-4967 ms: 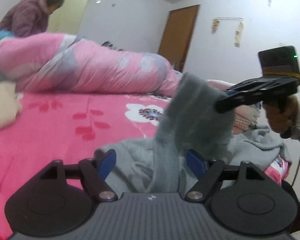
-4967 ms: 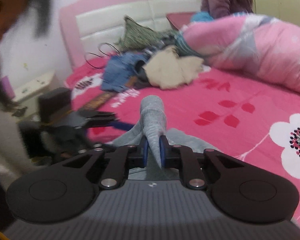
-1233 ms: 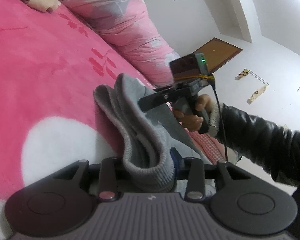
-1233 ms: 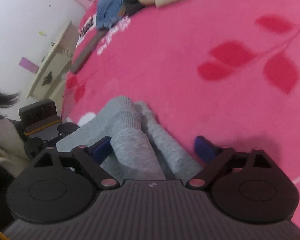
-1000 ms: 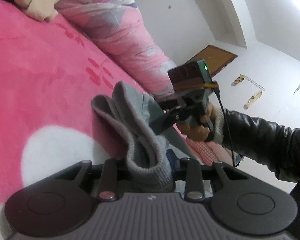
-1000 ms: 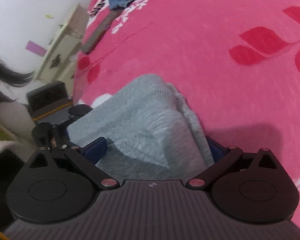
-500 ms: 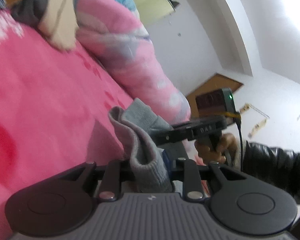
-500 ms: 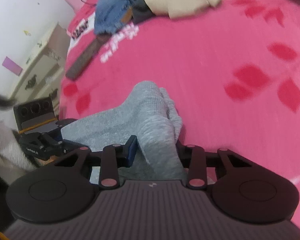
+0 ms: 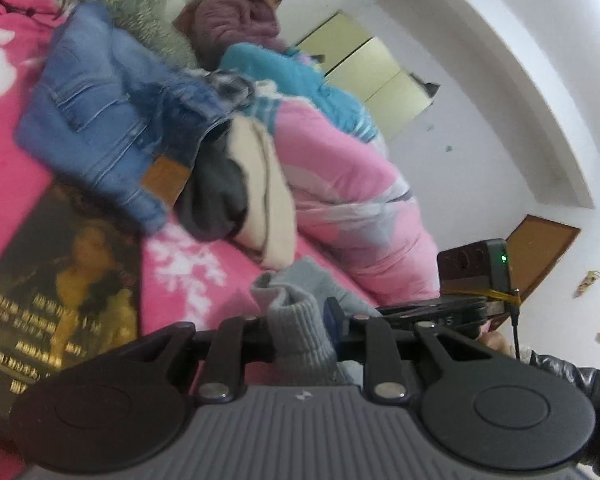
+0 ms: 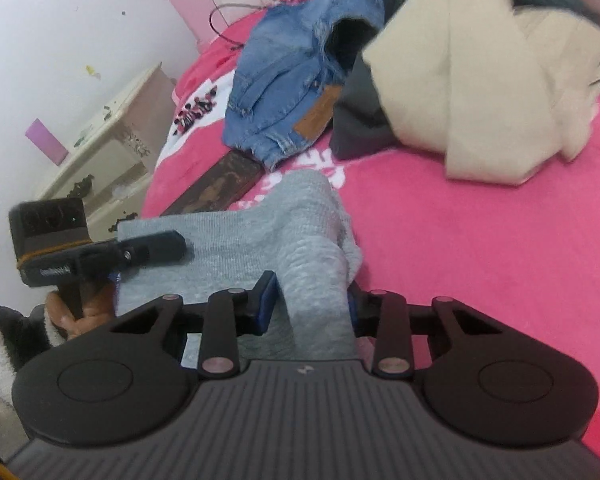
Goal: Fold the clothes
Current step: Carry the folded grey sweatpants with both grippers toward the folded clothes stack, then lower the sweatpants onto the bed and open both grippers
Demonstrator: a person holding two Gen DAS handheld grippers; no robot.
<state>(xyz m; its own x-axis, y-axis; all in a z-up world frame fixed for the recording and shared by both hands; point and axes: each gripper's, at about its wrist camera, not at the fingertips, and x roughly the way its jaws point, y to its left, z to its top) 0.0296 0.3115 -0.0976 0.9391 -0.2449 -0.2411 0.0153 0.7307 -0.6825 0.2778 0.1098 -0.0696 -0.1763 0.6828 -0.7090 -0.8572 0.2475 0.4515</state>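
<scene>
Left gripper [image 9: 300, 316]: clamped on sweater [image 10: 260, 240] cuff.
Right gripper [image 10: 312, 304]: re-clamped on sweater after opening.
Change: sweater carried toward jeans [image 10: 292, 80]; fold under way.

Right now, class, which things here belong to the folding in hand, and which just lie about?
In hand:
grey knit garment
left gripper, shut on it
right gripper, shut on it

Lying about:
denim jacket
cream garment
dark garment
pink quilt
bedside cabinet
</scene>
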